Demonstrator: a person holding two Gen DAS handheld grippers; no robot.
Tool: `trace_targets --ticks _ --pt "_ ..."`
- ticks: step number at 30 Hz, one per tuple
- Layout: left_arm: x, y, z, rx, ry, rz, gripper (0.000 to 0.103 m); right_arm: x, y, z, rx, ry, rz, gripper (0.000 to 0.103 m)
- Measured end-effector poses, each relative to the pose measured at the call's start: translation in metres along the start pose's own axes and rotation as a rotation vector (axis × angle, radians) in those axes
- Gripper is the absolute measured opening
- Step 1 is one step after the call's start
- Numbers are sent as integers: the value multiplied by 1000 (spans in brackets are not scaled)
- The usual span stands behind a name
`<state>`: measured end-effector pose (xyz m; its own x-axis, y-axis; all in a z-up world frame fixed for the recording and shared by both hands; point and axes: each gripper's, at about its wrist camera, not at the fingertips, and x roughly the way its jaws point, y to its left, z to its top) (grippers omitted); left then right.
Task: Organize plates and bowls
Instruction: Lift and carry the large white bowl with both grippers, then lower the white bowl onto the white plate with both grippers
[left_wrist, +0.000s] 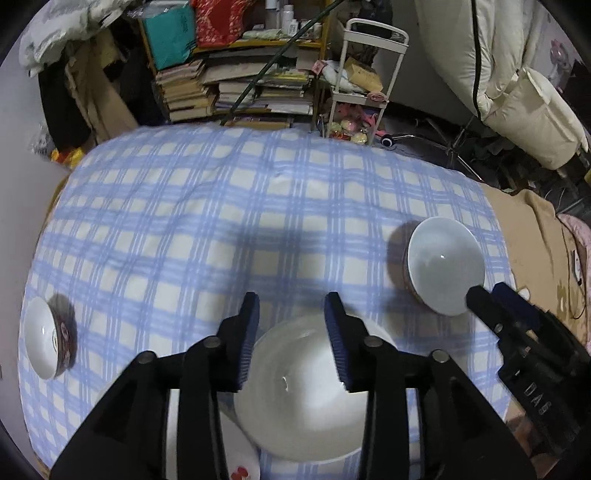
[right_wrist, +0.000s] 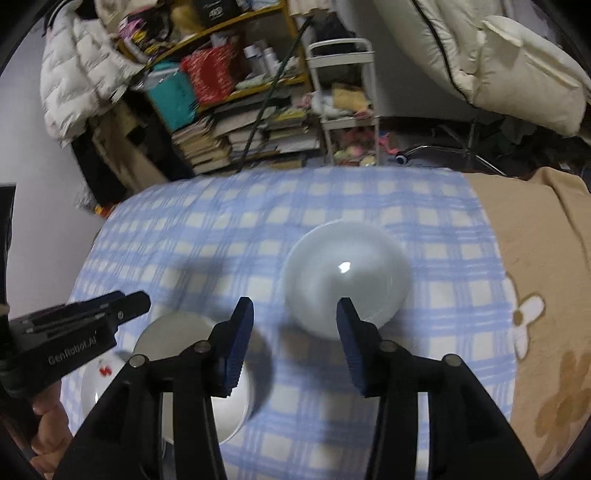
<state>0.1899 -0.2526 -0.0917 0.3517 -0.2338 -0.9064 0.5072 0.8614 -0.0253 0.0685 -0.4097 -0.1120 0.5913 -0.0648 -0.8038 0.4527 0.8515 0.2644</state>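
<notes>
The left tongs (left_wrist: 291, 332) pointed steeply downward, their blue-padded fingers (left_wrist: 248, 339) standing apart with nothing pressed between them. The right tongs (right_wrist: 295, 339) also angled downward, their jaws parted and their pads (right_wrist: 351, 347) closed on nothing. In the left wrist view the right tongs (left_wrist: 491, 302) reached in from the lower right edge. In the right wrist view the left tongs (right_wrist: 122, 306) came in from the left edge, and below them showed the person's bare hand (right_wrist: 51, 435) gripping the handle.
</notes>
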Motion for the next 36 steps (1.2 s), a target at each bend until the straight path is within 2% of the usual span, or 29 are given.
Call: trace_targets --ticks 5,7,8,13,19,24,26,28,29,30,31,35,36 --pt "7 -20 8 56 -46 -6 61 9 -27 13 64 -2 -18 67" --pt "13 -27 13 74 -51 -8 63 11 -37 16 82 -3 -28 79" --pt "18 -32 16 81 -49 -10 63 13 -41 17 92 -5 -30 81" --pt "34 -47 27 87 -28 -38 64 22 -62 20 141 -3 -35 83" --pt "55 -72 36 148 4 -32 65 39 -78 18 161 35 -49 83" --pt "78 -87 33 182 70 -27 65 45 -90 17 186 22 -50 82" --pt "83 -91 31 189 77 -21 65 49 -94 16 203 35 -30 78" --pt "90 -95 28 194 90 -30 63 53 -97 16 207 52 -25 66" --pt "91 -96 27 197 90 -36 51 56 -98 15 208 64 -22 63" --pt "93 -99 26 206 94 -50 41 59 -98 14 212 75 -15 53" --pt "96 -101 26 208 105 -57 37 61 -99 14 218 87 -5 44" --pt "102 -106 26 184 132 -115 11 69 -99 11 233 125 40 26" --pt "104 -107 25 167 165 -150 10 72 -98 11 229 135 44 22"
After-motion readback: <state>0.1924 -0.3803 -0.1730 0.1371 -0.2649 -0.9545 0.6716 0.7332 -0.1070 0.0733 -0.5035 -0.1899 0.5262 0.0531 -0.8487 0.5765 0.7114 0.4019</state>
